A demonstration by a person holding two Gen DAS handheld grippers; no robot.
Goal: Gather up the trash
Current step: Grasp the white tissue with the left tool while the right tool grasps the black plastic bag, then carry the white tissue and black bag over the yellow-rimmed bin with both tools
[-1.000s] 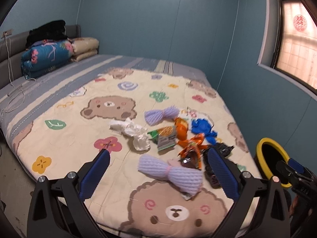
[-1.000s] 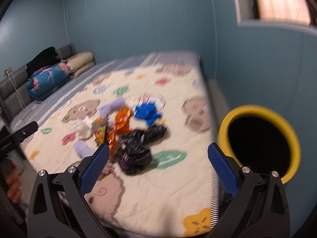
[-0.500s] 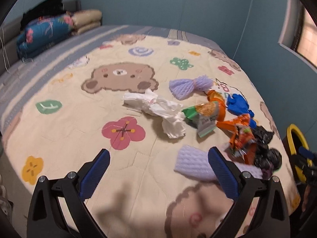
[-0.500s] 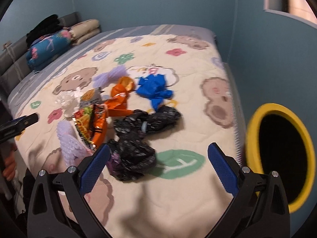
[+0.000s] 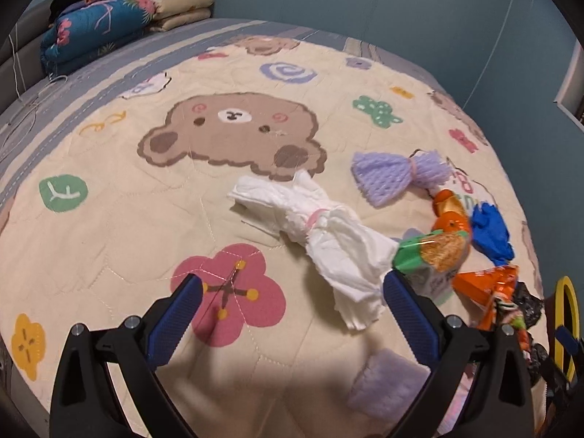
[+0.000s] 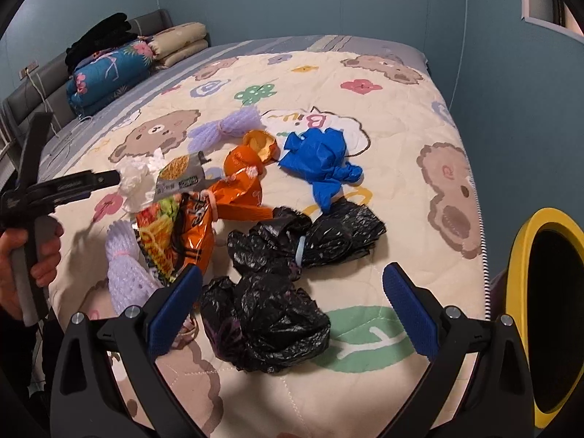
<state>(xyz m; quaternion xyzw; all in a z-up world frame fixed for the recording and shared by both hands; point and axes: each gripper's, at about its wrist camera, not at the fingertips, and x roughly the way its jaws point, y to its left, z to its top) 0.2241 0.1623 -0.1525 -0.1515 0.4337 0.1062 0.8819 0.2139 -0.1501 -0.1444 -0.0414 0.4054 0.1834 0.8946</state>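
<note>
Trash lies scattered on a bear-print quilt [image 5: 109, 241]. In the left wrist view a crumpled white tissue bundle [image 5: 321, 230] lies just ahead of my open left gripper [image 5: 288, 292], nearer its right finger. Beside it are a green snack packet [image 5: 434, 252], orange wrappers [image 5: 485, 284], a blue glove [image 5: 489, 230] and a purple foam net [image 5: 394, 175]. My open right gripper [image 6: 292, 292] hovers over a black plastic bag [image 6: 266, 317], with a second black bag [image 6: 310, 237], the blue glove [image 6: 321, 160] and orange wrappers [image 6: 233, 193] beyond. The yellow-rimmed bin [image 6: 529, 292] stands at the right.
Folded blankets and pillows [image 5: 109, 29] are stacked at the bed's head. Another purple foam net [image 6: 124, 266] lies near the front edge. A hand [image 6: 40, 255] holds the left gripper's handle in the right wrist view. Blue walls enclose the bed at the back and right.
Both grippers have moved forward and lower over the bed. The left one closed in on the white tissue bundle, the right one on the black bags. Both stay open.
</note>
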